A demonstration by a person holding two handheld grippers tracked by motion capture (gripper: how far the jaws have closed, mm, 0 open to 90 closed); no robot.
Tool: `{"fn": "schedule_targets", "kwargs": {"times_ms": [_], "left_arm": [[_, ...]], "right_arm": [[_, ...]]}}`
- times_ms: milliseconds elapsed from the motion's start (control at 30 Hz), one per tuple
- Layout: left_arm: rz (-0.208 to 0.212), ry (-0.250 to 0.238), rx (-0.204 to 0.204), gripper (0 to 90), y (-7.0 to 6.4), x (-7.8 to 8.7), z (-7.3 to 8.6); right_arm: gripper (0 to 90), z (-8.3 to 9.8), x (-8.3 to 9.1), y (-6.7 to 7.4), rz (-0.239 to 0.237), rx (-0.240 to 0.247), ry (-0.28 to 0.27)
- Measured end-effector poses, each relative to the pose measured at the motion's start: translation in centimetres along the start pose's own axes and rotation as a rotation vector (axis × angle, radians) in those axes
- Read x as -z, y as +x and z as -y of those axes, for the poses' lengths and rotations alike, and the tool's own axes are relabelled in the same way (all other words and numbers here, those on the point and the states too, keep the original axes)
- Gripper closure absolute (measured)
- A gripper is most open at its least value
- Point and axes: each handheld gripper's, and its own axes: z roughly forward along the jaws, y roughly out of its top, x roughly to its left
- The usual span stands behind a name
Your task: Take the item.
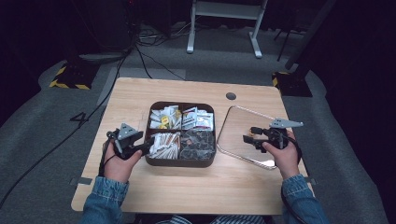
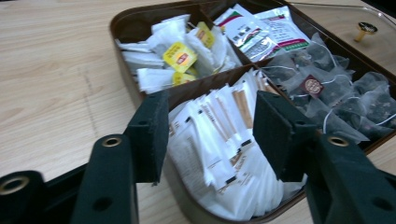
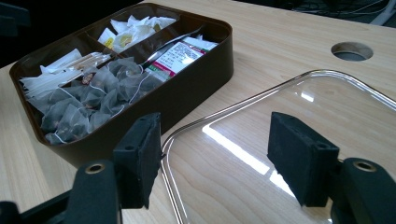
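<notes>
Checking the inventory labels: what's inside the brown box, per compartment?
The brown box has four compartments: yellow-tagged tea bags, red-and-white sachets, white stick packets and dark mesh tea bags. The top layers cover whatever lies beneath.

A pale wooden table (image 1: 140, 98) with a round cable hole (image 1: 230, 96); black cables (image 1: 144, 65) trail across grey carpet behind.

High view: fixed above near edge of table (image 1: 140, 93), facing forward and down, far off. Left gripper view: low and close at near-left corner of brown box (image 2: 126, 28), facing across its compartments. Right gripper view: low, right of box (image 3: 196, 93), over clear lid (image 3: 327, 112). Shared by all three: box and lid.
</notes>
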Motion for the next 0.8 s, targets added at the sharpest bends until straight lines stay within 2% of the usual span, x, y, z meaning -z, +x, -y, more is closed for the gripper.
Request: {"fn": "schedule_targets", "kwargs": {"times_ms": [100, 167, 367, 567, 667, 800], "left_arm": [[0.015, 0.032, -0.018, 52.9, -0.4, -0.9, -0.3], [0.008, 0.067, -0.031, 56.5, -0.7, -1.5, -0.4], [-0.050, 0.151, -0.053, 65.3, -0.8, -3.2, -0.1], [-0.139, 0.220, -0.091, 69.1, -0.8, -3.9, 0.3], [-0.129, 0.254, -0.087, 74.2, -0.8, -4.3, 0.5], [-0.126, 0.277, -0.086, 77.9, -0.7, -4.6, 0.7]], "right_arm": [[36.2, 0.3, -0.1, 0.0, -0.008, -0.008, 0.004], [36.1, 0.5, 0.0, 0.1, -0.012, -0.010, 0.003], [36.0, 0.5, 0.2, 0.3, -0.024, -0.003, -0.004], [36.0, 0.5, 0.0, 0.5, -0.036, 0.001, -0.005], [36.0, 0.7, -0.1, 0.4, -0.032, -0.003, -0.001], [36.0, 0.9, 0.0, 0.3, -0.032, -0.008, 0.001]]}}
